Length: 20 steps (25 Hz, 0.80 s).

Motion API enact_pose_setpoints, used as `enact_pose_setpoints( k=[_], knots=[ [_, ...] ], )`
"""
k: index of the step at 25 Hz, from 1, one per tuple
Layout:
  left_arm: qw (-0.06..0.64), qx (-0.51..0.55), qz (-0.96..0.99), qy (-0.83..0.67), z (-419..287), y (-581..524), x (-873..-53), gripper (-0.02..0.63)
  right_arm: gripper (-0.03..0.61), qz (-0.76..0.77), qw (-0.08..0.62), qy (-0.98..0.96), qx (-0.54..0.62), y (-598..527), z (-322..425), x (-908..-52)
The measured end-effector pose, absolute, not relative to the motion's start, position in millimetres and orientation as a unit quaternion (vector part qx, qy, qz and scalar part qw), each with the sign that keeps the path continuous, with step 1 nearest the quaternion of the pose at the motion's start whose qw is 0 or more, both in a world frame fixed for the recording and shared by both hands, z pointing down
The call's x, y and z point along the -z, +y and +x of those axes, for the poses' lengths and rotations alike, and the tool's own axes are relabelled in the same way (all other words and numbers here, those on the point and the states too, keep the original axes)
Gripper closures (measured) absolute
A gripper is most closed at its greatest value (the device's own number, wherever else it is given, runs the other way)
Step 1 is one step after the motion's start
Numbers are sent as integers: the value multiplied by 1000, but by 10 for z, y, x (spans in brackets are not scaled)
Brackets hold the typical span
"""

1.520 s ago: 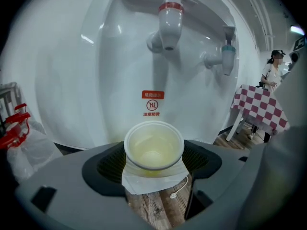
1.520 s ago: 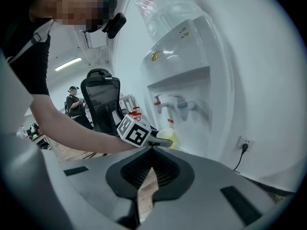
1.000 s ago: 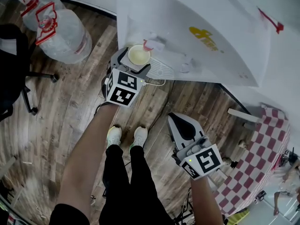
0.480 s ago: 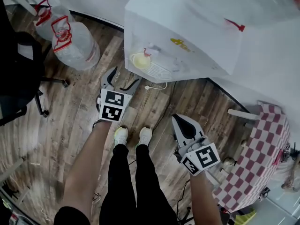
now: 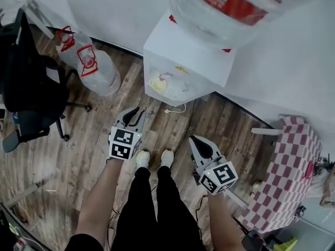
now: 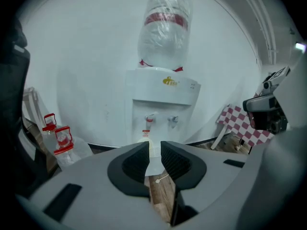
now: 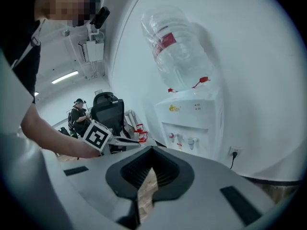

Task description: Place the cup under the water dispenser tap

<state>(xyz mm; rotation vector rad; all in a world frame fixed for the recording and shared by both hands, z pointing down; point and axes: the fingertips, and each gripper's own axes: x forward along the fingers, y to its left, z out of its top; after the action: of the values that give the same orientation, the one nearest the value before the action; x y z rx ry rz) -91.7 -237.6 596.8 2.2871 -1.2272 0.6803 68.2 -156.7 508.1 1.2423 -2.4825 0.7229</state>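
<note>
**Backing clear of the placed cup**

Leave it standing on the drip grille of the water dispenser, beneath the red tap. Keep the left tongs, closing on nothing, well in front of the dispenser, angled down toward it, forearm outstretched. Hold the right tongs, clenched and empty, likewise in front, angled down. Avoid any sweep toward the cup.

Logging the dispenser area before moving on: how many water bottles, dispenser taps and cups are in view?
Water bottles: 3 (mounted bottle, near floor bottle, far floor bottle)
Dispenser taps: 2 (red tap, second tap)
Cups: 1 (cup, below the red tap)
Total: 6
</note>
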Motion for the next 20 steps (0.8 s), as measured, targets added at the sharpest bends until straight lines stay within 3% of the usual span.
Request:
enact_pose_setpoints(
  k=[5,20],
  knots=[
    [226,-226,837,-444,-883,-2083,-5333,595,568,437,127,-857,-241,-1434,707,-4661],
    [184,-168,865,-435,-877,-1427,-3832,600,568,454,94,-865,-192,-1019,1002,-3641]
  ],
)
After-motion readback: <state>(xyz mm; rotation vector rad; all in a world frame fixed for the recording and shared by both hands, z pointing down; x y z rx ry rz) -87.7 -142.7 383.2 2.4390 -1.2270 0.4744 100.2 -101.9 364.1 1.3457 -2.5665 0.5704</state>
